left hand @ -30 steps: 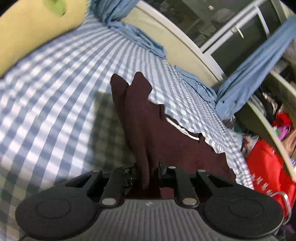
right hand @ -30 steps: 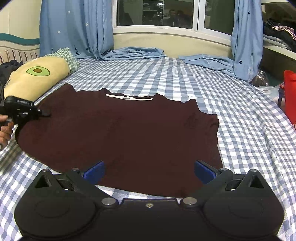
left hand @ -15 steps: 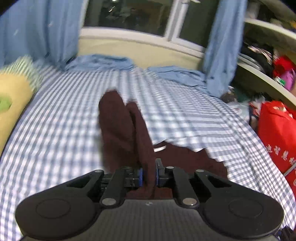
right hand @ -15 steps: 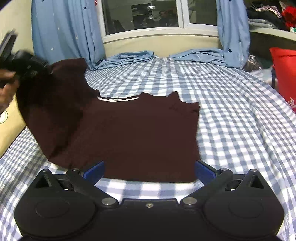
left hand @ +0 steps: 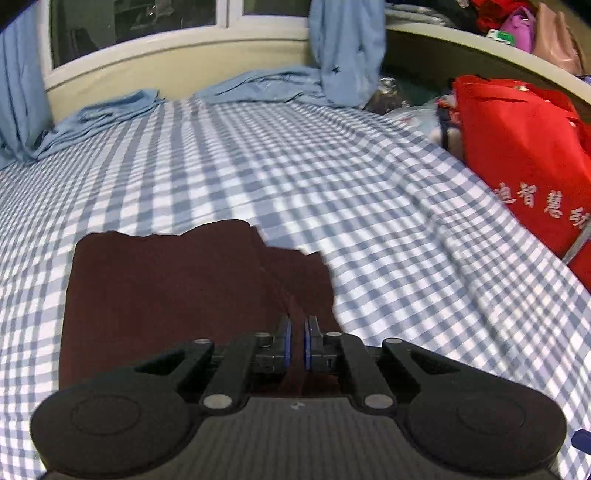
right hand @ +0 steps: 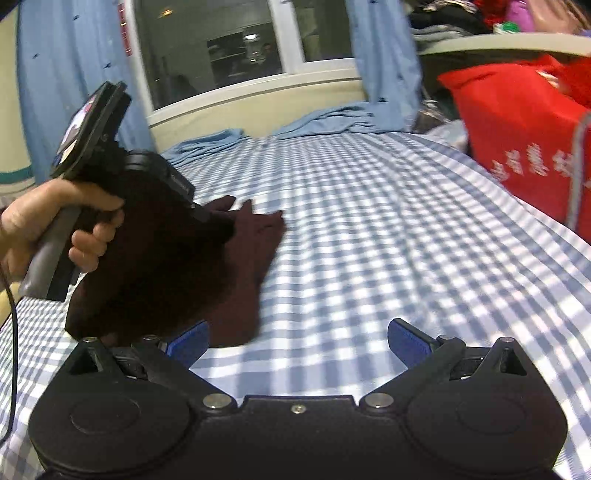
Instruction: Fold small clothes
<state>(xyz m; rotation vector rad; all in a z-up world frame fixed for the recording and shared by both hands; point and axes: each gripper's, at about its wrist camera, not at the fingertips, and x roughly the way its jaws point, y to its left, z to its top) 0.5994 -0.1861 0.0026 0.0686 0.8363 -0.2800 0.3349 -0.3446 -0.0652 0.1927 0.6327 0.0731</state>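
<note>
A dark maroon T-shirt [left hand: 166,288] lies on the blue-and-white checked bed [left hand: 258,177], with its left half laid over the right one. My left gripper [left hand: 297,325] is shut on a ridge of the shirt's cloth, which stands up between the blue pads. In the right wrist view a hand [right hand: 55,218] holds that left gripper [right hand: 218,221] low over the shirt [right hand: 177,266], its tips dark against the cloth. My right gripper [right hand: 295,339] is open over bare sheet, with nothing between its fingers. Its left fingertip [right hand: 188,341] is at the shirt's near corner.
A red bag [left hand: 524,155] with white characters stands at the bed's right edge. Blue curtains [left hand: 347,48] hang by the window, their ends pooled on the far end of the bed [left hand: 110,114]. Shelves with clothes [left hand: 517,22] are at the right.
My left gripper has carried the shirt's left side up and over to the right and brought it down on the other half. The right gripper has swung to the right, still open.
</note>
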